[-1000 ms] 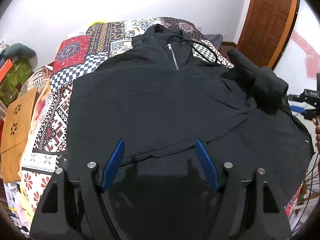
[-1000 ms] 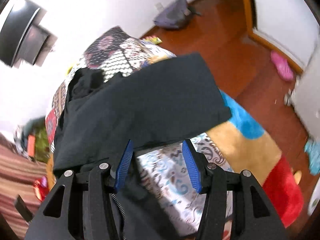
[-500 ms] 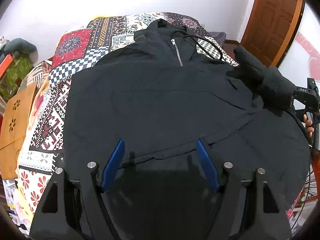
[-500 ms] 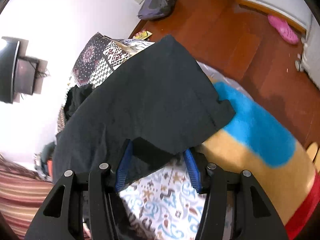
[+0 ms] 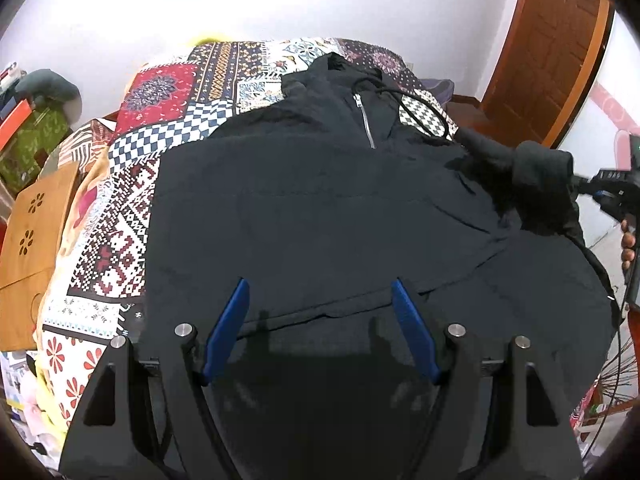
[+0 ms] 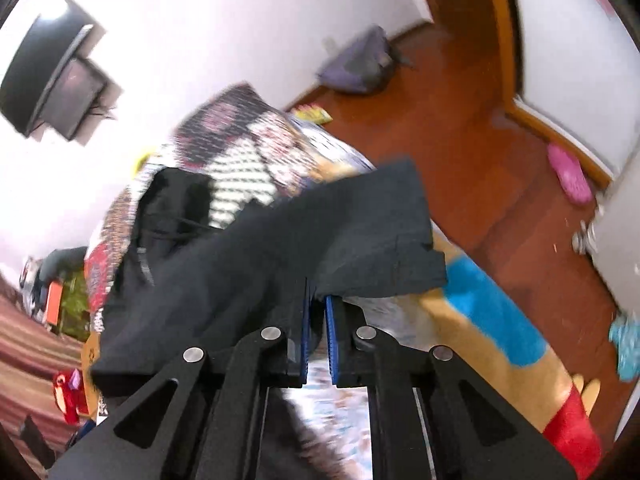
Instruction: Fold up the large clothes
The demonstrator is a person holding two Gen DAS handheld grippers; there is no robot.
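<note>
A large black zip-neck hoodie (image 5: 320,208) lies front up on the patchwork bedspread (image 5: 160,92), its hem toward me. My left gripper (image 5: 320,312) is open and empty, hovering over the hem. My right gripper (image 6: 318,304) is shut on the cuff of the black sleeve (image 6: 360,236) and holds it lifted off the bed's right side. In the left wrist view that sleeve (image 5: 532,172) stands raised at the right, with the right gripper (image 5: 612,192) behind it.
A wooden folding table (image 5: 32,228) stands left of the bed. A brown door (image 5: 560,40) is at the back right. A blue, tan and red rug (image 6: 500,320), a grey bag (image 6: 356,68) and pink slippers (image 6: 568,172) lie on the wooden floor.
My right gripper has closed on the sleeve cuff and lifted it, with motion blur. The left gripper has stayed open over the hem, drifting slightly forward.
</note>
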